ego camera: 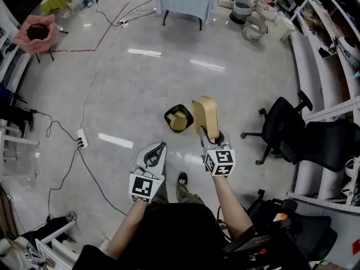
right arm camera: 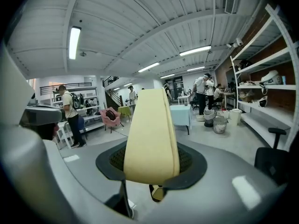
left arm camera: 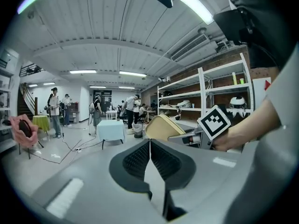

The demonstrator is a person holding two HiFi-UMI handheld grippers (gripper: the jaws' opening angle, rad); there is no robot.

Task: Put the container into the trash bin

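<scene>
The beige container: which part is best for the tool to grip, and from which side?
Probably grip the near end of the container across its two broad faces, from the person's side, as the right tool does now. It is flat and thin, so the jaws span it.

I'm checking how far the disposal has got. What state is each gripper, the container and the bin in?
left gripper: shut, nothing between its jaws.
right gripper: jaws set wide, clamped on the container.
container: closed, held on edge above the floor, not yet in the bin.
trash bin: upright on the floor, open top, a tan item inside.
</scene>
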